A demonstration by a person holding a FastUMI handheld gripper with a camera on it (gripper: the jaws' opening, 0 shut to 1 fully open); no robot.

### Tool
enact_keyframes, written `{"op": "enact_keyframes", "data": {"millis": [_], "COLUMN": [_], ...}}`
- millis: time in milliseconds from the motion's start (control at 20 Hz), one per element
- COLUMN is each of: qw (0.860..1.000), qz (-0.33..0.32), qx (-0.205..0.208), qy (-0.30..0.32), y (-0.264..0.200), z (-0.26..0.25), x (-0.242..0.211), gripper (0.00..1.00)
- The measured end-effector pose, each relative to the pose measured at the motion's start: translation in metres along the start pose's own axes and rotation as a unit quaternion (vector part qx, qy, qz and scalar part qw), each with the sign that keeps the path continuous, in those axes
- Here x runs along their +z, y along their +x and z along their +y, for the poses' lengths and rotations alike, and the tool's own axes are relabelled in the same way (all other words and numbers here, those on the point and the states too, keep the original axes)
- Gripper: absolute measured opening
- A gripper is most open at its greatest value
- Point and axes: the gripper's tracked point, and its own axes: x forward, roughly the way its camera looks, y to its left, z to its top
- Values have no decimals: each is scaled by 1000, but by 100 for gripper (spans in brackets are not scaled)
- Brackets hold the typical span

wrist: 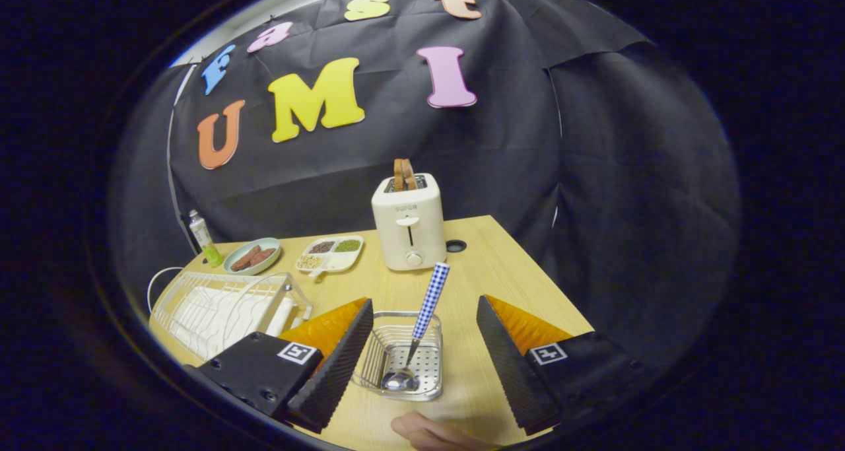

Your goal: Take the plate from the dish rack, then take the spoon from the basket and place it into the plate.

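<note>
The gripper [422,335] is spread wide, grasping nothing; between its fingers sits the basket [401,356] on the table [502,273], the spoon [422,325] leaning in it, bowl down, checked handle tilted far and right; the dish rack [221,309] stands left; farther off, a toaster [408,221], a dish of sausages [252,256] and a divided tray [330,253].

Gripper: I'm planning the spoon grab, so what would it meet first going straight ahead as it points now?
Probably the spoon in the wire basket between the open gripper fingers; the toaster stands beyond. Depth is uncertain.
</note>
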Motion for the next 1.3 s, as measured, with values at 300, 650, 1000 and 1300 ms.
{"op": "enact_keyframes", "data": {"millis": [300,650,1000,1300], "qw": [998,996,993,982], "qz": [35,0,-102,-186], "qx": [14,43,29,40], "qy": [43,83,43,10], "y": [52,52,-1,-103], "z": [-5,5,22,65], "x": [3,13,69,127], "gripper": [97,14,14,13]}}
